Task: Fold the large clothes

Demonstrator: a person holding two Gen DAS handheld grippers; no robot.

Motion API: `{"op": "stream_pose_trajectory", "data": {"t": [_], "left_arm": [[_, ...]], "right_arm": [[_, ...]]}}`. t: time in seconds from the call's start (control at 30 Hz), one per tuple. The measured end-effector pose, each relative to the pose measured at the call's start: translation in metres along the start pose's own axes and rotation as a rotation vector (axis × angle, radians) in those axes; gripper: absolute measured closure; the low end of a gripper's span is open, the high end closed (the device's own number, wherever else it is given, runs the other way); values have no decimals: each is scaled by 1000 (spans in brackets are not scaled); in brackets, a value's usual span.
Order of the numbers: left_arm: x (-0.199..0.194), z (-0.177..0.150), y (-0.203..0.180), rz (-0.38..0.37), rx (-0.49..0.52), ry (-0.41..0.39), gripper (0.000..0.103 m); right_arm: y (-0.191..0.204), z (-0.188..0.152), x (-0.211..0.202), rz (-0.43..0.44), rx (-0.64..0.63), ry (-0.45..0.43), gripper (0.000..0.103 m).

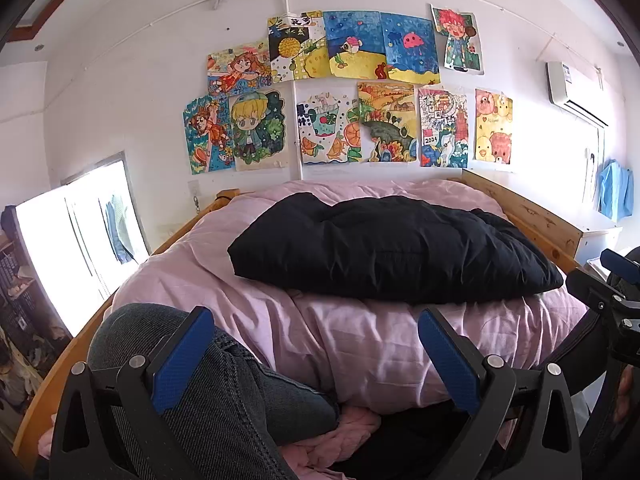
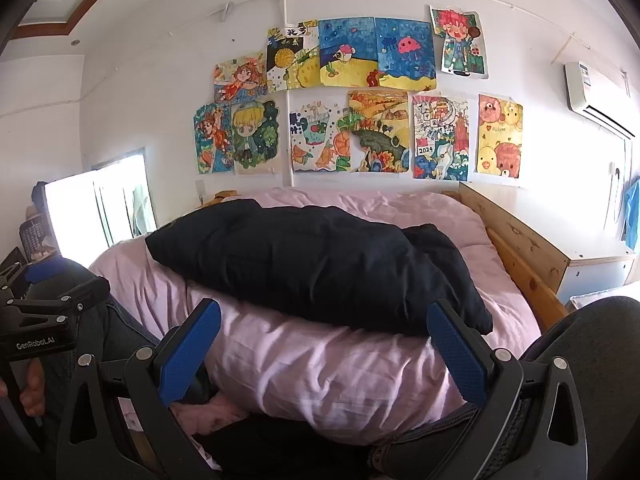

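A bulky black garment (image 1: 384,248) lies in a folded bundle on top of the pink quilt (image 1: 360,344), across the middle of the bed. In the right wrist view the same black garment (image 2: 320,268) sits on the pink quilt (image 2: 320,372) ahead of me. My left gripper (image 1: 316,354) is open, held back from the garment over the quilt's near edge, empty. My right gripper (image 2: 324,352) is open too, with nothing between its blue pads (image 2: 456,356). Both are well short of the garment.
A person's knee in grey jeans (image 1: 208,380) rises at the lower left, another knee (image 2: 592,380) at the right. A wooden bed frame (image 1: 536,220) borders the bed. Drawings (image 1: 344,92) cover the wall; a bright window (image 1: 80,232) is at left, a white cabinet (image 2: 596,268) at right.
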State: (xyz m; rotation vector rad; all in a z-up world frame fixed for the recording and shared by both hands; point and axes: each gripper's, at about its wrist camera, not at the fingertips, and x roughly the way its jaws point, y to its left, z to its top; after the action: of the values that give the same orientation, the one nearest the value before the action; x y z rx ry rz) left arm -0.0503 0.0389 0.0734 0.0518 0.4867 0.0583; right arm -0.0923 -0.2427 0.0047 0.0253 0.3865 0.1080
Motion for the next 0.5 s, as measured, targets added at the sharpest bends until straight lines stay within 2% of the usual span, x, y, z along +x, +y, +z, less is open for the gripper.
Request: {"op": "stream_pose_trajectory", "data": {"t": [0.5], "left_arm": [[0,0,1,1,4,-1,0]], "right_arm": [[1,-1,4,-7,5,13,2]]}}
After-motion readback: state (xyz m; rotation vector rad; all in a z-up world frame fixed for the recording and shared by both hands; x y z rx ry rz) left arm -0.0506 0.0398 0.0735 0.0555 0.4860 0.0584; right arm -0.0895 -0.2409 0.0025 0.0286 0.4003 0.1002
